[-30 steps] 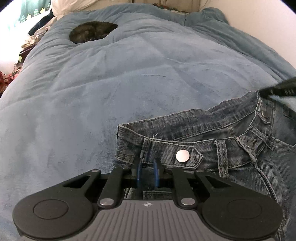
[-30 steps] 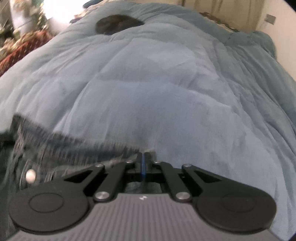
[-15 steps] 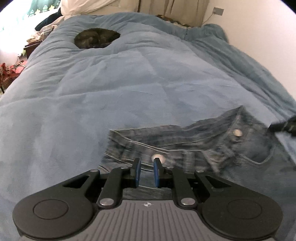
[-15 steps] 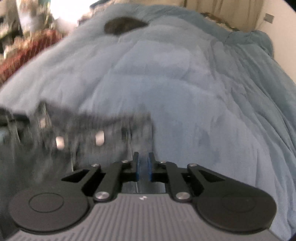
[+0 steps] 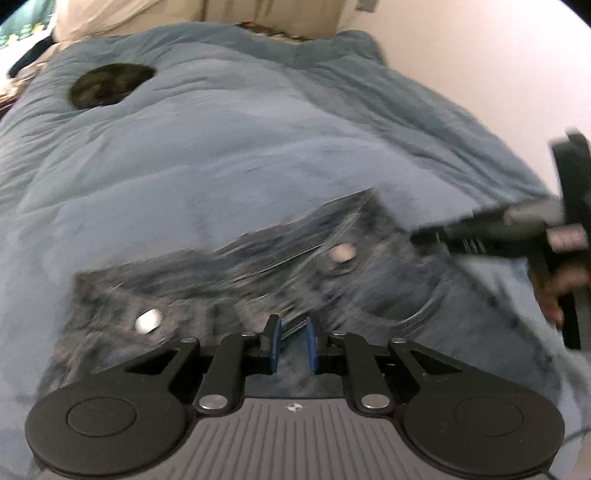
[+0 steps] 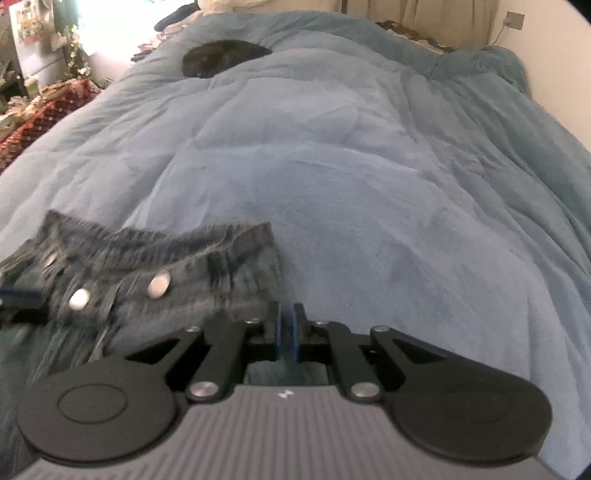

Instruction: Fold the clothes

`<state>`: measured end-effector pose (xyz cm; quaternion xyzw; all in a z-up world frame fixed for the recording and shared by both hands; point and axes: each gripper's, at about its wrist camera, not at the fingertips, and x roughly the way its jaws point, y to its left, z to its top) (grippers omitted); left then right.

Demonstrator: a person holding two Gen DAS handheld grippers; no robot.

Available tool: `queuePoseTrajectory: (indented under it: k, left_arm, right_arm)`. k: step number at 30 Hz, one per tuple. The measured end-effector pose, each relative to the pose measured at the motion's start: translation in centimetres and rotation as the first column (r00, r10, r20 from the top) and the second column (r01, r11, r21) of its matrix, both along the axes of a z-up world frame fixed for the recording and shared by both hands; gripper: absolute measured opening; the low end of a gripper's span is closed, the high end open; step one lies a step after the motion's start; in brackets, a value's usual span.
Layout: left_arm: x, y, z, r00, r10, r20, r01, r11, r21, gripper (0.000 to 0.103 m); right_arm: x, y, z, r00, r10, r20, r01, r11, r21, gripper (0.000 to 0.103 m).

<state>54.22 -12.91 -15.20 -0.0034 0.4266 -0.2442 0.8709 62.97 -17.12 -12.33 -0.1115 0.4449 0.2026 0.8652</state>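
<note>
My jeans (image 6: pixel 147 273) lie on the comforter (image 6: pixel 369 184), waistband toward the headboard end. A curled cat (image 6: pixel 221 57) rests far behind them, to the left, near the pillows (image 5: pixel 110 18).

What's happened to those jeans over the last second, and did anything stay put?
The jeans were dragged across the blue blanket and their waistband now angles up toward the right gripper, shut on the denim. The left gripper keeps its grip too. The dark bundle far up the bed stayed put.
</note>
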Motion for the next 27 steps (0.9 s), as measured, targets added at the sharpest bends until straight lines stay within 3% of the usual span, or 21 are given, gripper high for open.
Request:
queuePoseTrajectory:
  k: [5, 11, 14, 19, 22, 27]
  left_arm:
    - [1.5, -3.6, 0.4, 0.996, -0.082, 0.026, 0.082, 0.997, 0.005, 0.014]
    - [1.8, -6.2, 0.4, 0.991, -0.131, 0.027, 0.131, 0.991, -0.008, 0.014]
    - [0.5, -7.9, 0.7, 0.981, -0.190, 0.026, 0.191, 0.981, -0.046, 0.014]
    - [-2.0, -12.0, -0.5, 0.953, -0.302, -0.014, 0.301, 0.951, -0.068, 0.012]
    - [-4.0, -14.5, -1.3, 0.931, -0.364, -0.021, 0.363, 0.930, -0.055, 0.012]
    - [-7.6, -17.8, -3.8, 0.900, -0.433, -0.056, 0.433, 0.901, -0.023, 0.012]
  right_arm:
    - [-6.8, -4.7, -0.1, 0.998, -0.025, -0.064, 0.020, 0.997, -0.074, 0.006]
    - [-14.2, -11.4, -0.5, 0.974, -0.189, -0.123, 0.170, 0.975, -0.144, 0.006]
    - [-16.2, -13.0, 1.4, 0.964, -0.252, -0.090, 0.247, 0.967, -0.066, 0.009]
    - [-16.0, -10.3, 3.1, 0.982, -0.185, -0.032, 0.187, 0.980, 0.073, 0.011]
    - [-15.1, -8.9, 1.4, 0.983, -0.168, -0.069, 0.175, 0.980, 0.100, 0.011]
    - [-17.4, -11.5, -1.6, 0.965, -0.227, -0.133, 0.237, 0.969, 0.067, 0.007]
